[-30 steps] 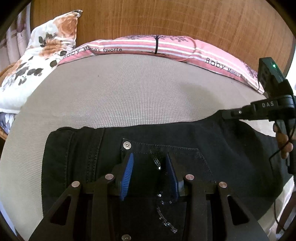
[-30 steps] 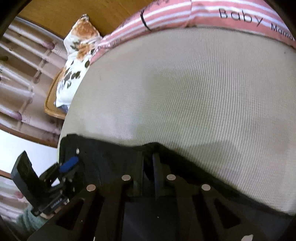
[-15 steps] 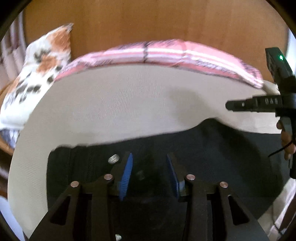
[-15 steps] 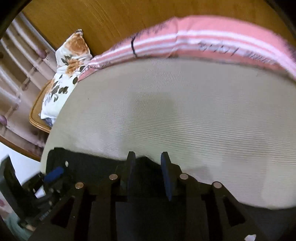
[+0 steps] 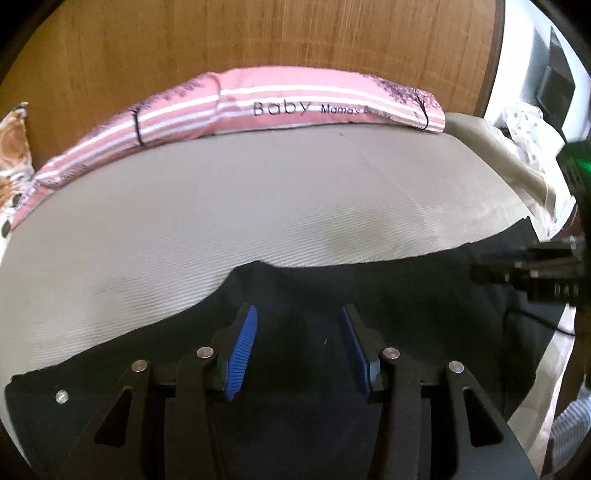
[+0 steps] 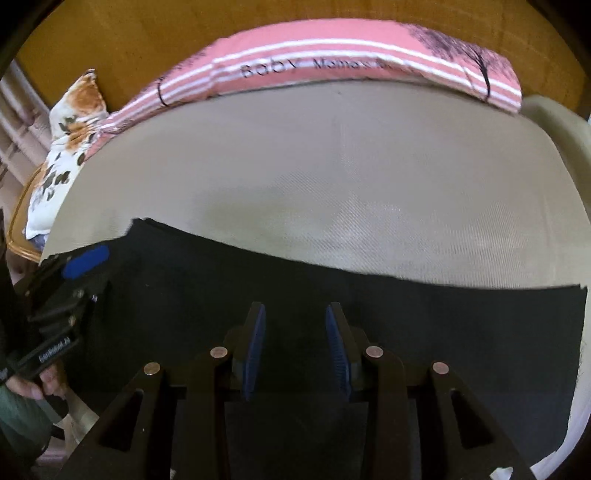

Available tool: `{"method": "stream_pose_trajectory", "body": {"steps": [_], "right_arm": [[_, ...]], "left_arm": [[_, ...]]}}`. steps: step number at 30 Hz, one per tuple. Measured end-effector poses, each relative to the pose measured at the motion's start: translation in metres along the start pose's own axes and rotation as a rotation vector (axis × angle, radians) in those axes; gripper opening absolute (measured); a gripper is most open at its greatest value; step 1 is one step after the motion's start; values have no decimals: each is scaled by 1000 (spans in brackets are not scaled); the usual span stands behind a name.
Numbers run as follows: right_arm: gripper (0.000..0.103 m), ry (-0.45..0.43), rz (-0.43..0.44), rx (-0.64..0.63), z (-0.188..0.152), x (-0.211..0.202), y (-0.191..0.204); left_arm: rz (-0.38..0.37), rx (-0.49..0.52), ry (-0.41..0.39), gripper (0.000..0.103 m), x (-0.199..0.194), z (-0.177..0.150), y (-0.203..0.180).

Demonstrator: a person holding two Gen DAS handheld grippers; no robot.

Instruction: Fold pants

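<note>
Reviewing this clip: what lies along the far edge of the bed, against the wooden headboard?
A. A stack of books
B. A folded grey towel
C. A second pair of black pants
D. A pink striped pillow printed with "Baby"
D: the pink striped pillow with "Baby" printed on it lies along the far edge of the beige bed cover, against the wooden headboard, well beyond the black pants.

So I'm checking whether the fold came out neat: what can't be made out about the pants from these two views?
- Near edge of the black denim pants: hidden under the left gripper body, left wrist view.
- Same in the right wrist view, behind the right gripper.
- Layers underneath: hidden by the top layer.
- Right-hand end: partly cut off by the frame edge.
</note>
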State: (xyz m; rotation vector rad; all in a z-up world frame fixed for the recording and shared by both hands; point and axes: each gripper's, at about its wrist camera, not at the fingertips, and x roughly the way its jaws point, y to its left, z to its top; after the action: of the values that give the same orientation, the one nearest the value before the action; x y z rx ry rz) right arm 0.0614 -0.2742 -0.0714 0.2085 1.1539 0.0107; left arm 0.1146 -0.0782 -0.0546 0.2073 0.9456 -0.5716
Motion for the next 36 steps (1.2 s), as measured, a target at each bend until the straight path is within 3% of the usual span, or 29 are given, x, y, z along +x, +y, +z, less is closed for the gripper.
{"method": "stream_pose_trajectory", "body": {"steps": [6, 9, 15, 19, 22, 28, 36], "right_arm": [[33, -11, -61, -5, 6, 26, 0], [36, -44, -87, -21, 11, 29, 5], [43, -53, -51, 7, 20, 31, 2], [43, -99, 20, 79, 19, 6, -11], [43, -147, 19, 117, 15, -22, -24], [46, -201, 3, 279, -24, -75, -81], [46, -190, -82, 513, -117, -110, -171]], "left_arm": [[105, 1, 31, 48, 33, 12, 6], [99, -37, 58, 50, 43, 10, 15], [96, -81, 59, 51, 47, 12, 21], [97, -88, 55, 51, 38, 13, 17], [90, -71, 35, 51, 20, 10, 9], [31, 15, 2, 56, -14, -5, -31], [-55, 84, 47, 56, -25, -31, -83]]}}
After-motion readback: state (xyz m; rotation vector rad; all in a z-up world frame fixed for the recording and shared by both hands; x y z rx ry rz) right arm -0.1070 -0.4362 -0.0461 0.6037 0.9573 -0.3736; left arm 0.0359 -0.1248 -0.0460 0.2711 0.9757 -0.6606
